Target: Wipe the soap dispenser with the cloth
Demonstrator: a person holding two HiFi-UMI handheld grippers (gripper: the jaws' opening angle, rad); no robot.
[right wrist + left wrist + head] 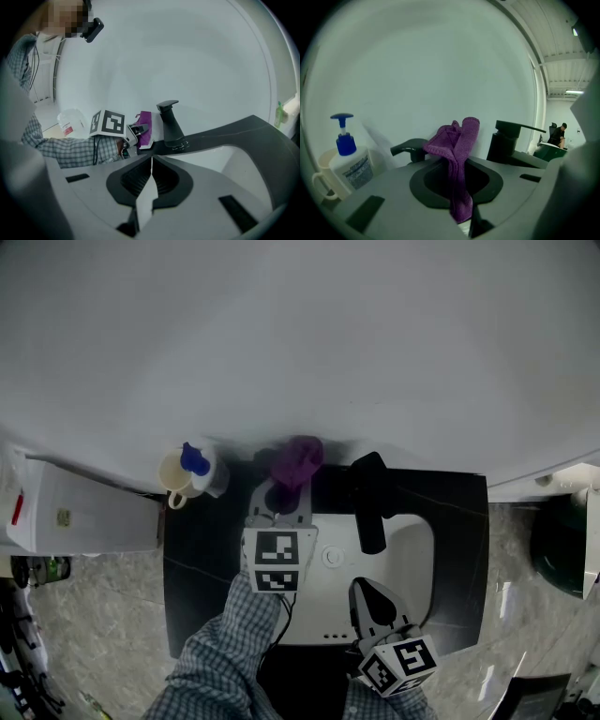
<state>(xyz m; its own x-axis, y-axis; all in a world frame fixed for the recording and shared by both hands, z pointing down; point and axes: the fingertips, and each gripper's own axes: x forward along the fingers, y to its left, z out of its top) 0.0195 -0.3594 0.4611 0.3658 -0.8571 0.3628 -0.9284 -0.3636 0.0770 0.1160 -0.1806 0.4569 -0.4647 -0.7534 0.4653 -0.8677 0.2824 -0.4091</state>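
White wall [300, 334] behind; dark counter [202, 596] with a white sink [412, 559] set into it.

Soap dispenser [202, 468]: white bottle with a blue pump, standing upright at the back left of the counter against the wall, close against a cream cup [174, 474].
- Judged light plastic with smooth sides, so a sideways wipe could slide or tip it.
- The pump head would give under pressure.
- Best hold: the bottle body, below the neck.

Cloth [457, 154]: purple, soft and limp.
- Left gripper [281, 501] pinches it by a lower fold, and a loose bunch stands above the jaws.
- It sits right of the dispenser, not touching it.

Right gripper [367, 596]: low over the sink, jaws pressed together on nothing, so it is free to steady the bottle.

Views:
- The left gripper view alone gives the bottle's label and the pump in profile.
- The head view alone gives the layout, with the black faucet [370, 498] right of the cloth.
- The right gripper view shows the cloth beside the faucet but no dispenser.
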